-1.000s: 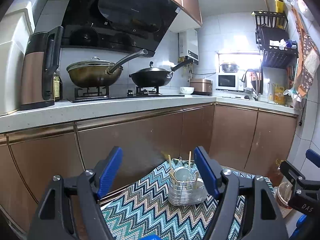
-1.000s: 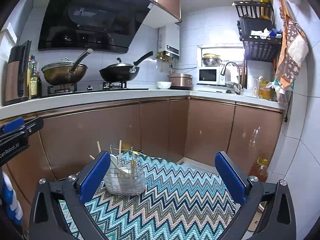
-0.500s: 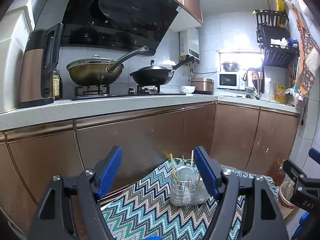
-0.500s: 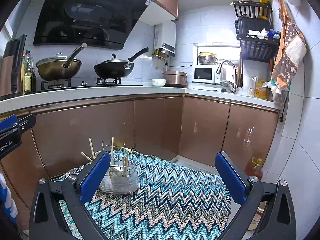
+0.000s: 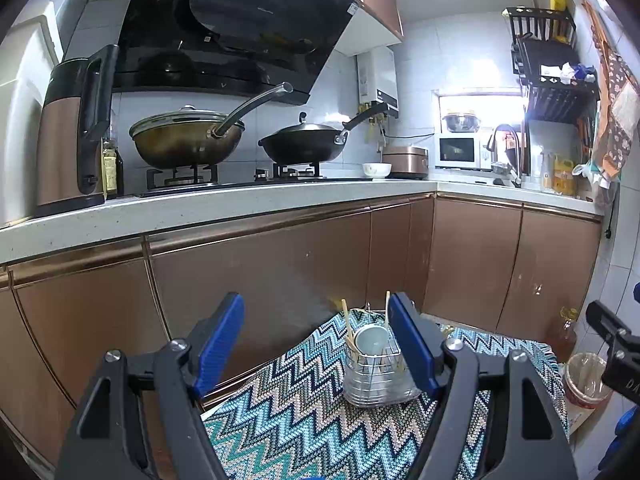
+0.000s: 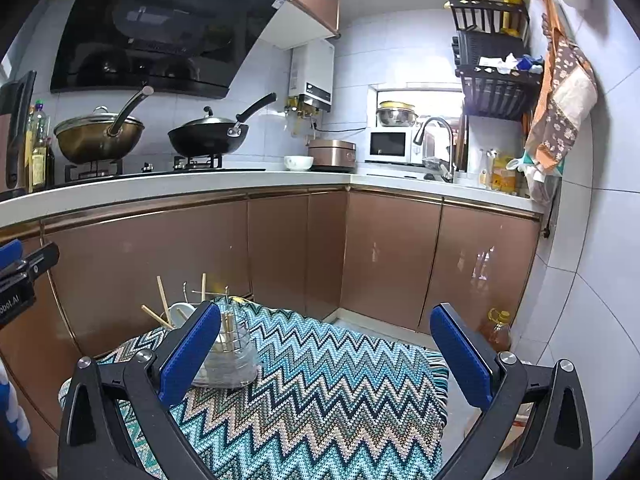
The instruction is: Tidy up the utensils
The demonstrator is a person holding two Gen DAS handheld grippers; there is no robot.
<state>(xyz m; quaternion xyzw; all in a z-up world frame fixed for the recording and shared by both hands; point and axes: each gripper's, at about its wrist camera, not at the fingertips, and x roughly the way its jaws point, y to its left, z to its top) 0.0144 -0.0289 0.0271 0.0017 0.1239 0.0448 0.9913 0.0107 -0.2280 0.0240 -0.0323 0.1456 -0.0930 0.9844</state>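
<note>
utensils in the caddy, both grippers empty

the wire utensil caddy (image 5: 374, 376) stands upright on the zigzag cloth (image 6: 320, 392) that covers my worktop, toward its far left corner. in it i can see wooden chopsticks (image 5: 347, 322) leaning at odd angles and a pale ladle or spoon bowl (image 5: 372, 340) tipped against the rim; what else is inside i cannot make out. i see no loose utensils on the bare part of the cloth.

so the utensils lie gathered in the caddy. that fits either a finished sort or a caddy waiting to be emptied and rearranged, and i won't call a move either way. any reach into it would need a narrow, steep entry between the splayed sticks.

my left hand-held gripper (image 5: 320, 344) is held level and low, pointing at the caddy, jaws spread wide with nothing between them. my right hand-held gripper (image 6: 328, 354) sits beside it over the cloth, the caddy off its left finger, jaws equally wide and empty.

beyond are copper cabinet doors (image 6: 392, 256) and the stove with two woks (image 5: 188, 140).
</note>
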